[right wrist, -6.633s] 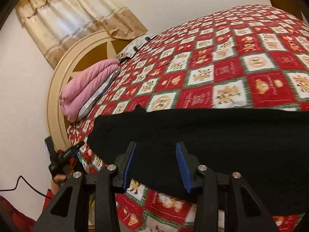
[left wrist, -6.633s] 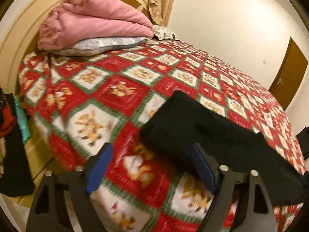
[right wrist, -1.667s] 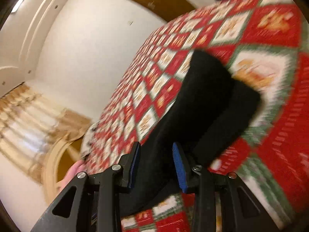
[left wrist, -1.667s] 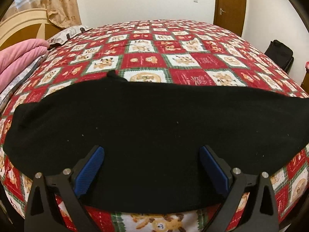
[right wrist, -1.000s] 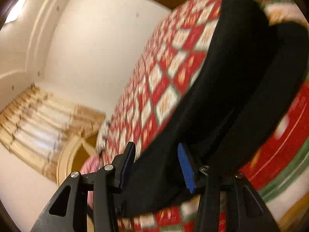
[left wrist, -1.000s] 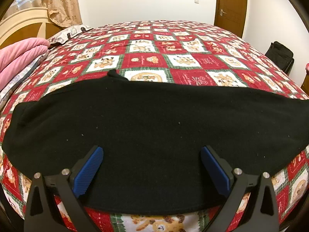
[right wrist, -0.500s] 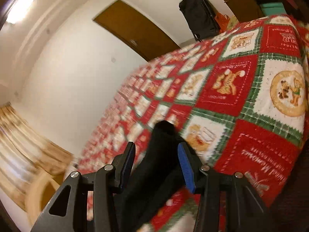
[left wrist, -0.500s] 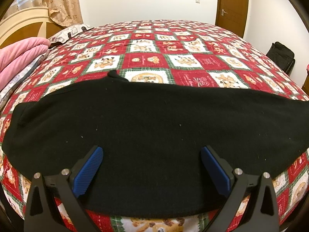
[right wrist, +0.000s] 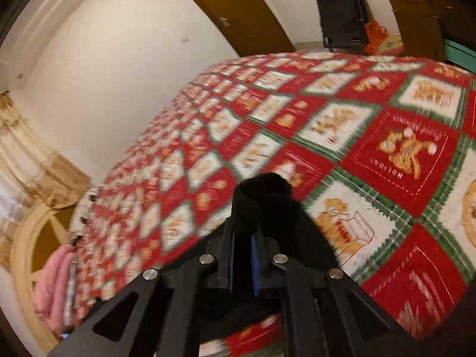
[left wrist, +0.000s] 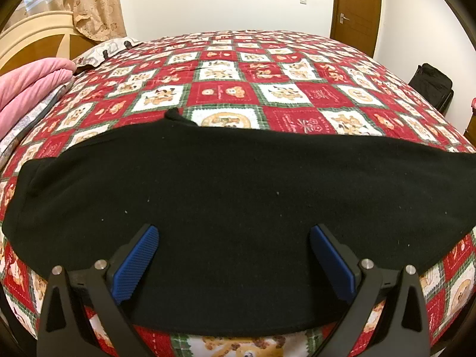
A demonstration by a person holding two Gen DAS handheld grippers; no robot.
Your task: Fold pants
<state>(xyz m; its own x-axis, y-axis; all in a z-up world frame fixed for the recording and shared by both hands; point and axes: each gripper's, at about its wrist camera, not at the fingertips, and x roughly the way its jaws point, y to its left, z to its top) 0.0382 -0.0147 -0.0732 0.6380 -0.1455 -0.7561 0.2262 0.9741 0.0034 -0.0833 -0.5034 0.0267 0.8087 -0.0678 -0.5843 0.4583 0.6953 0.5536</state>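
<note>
A pair of black fleece pants [left wrist: 238,196] lies folded lengthwise into a long band across the near edge of a bed covered with a red, white and green patchwork quilt printed with cartoon bears [left wrist: 267,89]. In the left wrist view the band runs from the left edge of the picture to the right, with a small nub of fabric poking up along its far edge. The left gripper [left wrist: 235,255] hangs over the middle of the band with its blue-padded fingers [left wrist: 135,261] spread wide apart and nothing between the pads; whether their tips touch the cloth cannot be told. In the right wrist view the right gripper [right wrist: 244,238] has just been closing, and its fingers now stand together, clamped on one bunched end of the black fleece pants [right wrist: 261,202], which bulges out past the fingertips above the patchwork quilt [right wrist: 386,154]. That picture is blurred. At the head of the bed a folded pink blanket [left wrist: 29,86] rests beside a cream and brown wooden headboard [left wrist: 32,41], with a beige patterned curtain [left wrist: 95,3] behind it. A brown wooden door [left wrist: 355,9] stands in the far white wall, and a black bag [left wrist: 431,86] sits on the floor beyond the bed.
</note>
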